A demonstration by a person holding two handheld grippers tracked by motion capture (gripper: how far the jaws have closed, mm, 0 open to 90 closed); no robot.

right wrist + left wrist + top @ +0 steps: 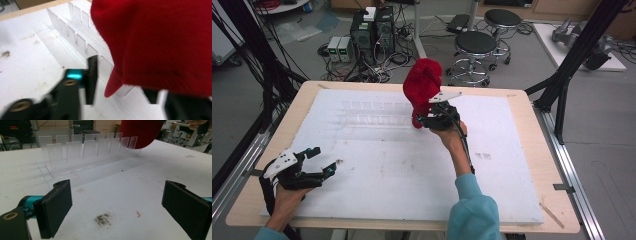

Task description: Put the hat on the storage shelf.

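**Q:** Why is the red knitted cloth [422, 85] held where it is?

**A:** I am holding my right gripper [438, 119] at the right end of the clear slotted rack [87, 152], which lies along the far half of the white foam board [412, 175]. The cloth stands over that end of the rack, its lower edge down among the last clear fins. I judge this position lines the cloth up with the end slots so the rack can carry it.

**Q:** What are the right jaws doing?

**A:** They stand partly spread. In the right gripper view the left pad is clear of the fabric; the right pad is hidden behind the cloth, so I cannot tell whether it is touching.

**Q:** Which way does the cloth point?

**A:** Its long axis is roughly vertical: bulk at the top, narrower end at the rack. It leans slightly away from me.

**Q:** And the left gripper [314, 162]?

**A:** Spread wide, empty, resting low at the near left of the board, well apart from the rack. I keep it clear of the placement.
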